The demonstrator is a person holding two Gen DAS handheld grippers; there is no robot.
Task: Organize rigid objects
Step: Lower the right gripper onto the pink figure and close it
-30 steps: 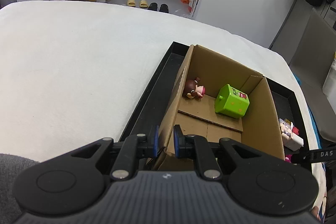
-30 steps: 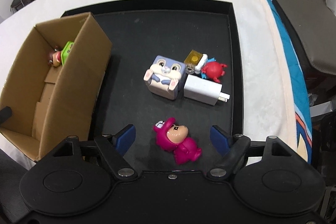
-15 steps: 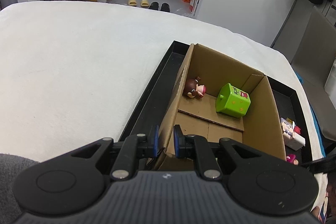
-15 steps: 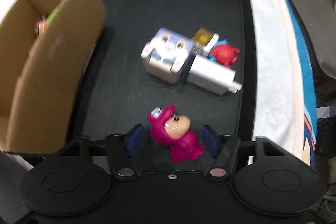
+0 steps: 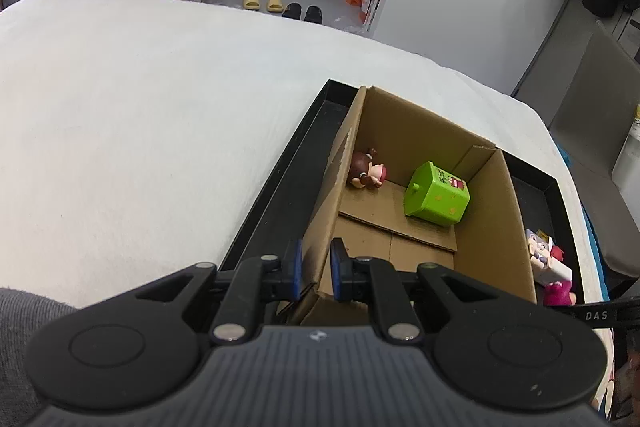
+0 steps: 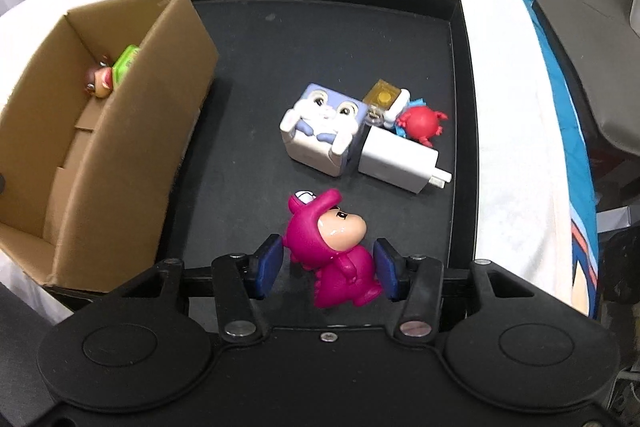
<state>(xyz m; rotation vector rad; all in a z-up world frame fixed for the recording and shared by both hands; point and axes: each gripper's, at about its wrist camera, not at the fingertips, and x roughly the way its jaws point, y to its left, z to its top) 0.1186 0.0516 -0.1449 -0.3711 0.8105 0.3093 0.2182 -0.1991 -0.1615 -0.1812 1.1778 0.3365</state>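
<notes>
The right gripper (image 6: 326,267) brackets the pink figurine (image 6: 334,251) lying on the black tray (image 6: 464,75), its fingers (image 6: 269,264) touching or nearly touching the toy's sides. Squeeze across the torso, not the rounded head (it would likely slip), then lift straight up. The left gripper (image 5: 316,269) is clenched on the cardboard box (image 5: 496,227) wall; it should hold firm so the box stays put for the drop beside the green cube (image 5: 436,194).

Magenta plastic figurine with peach face (image 6: 334,251) between blue pads (image 6: 269,263) of black right gripper (image 6: 328,269). Beyond it: lilac-white bunny cube (image 6: 322,131), plain white charger (image 6: 396,161), red crab toy (image 6: 420,121). Left of gripper: brown cardboard box (image 6: 132,147) on black tray (image 6: 464,107).
</notes>
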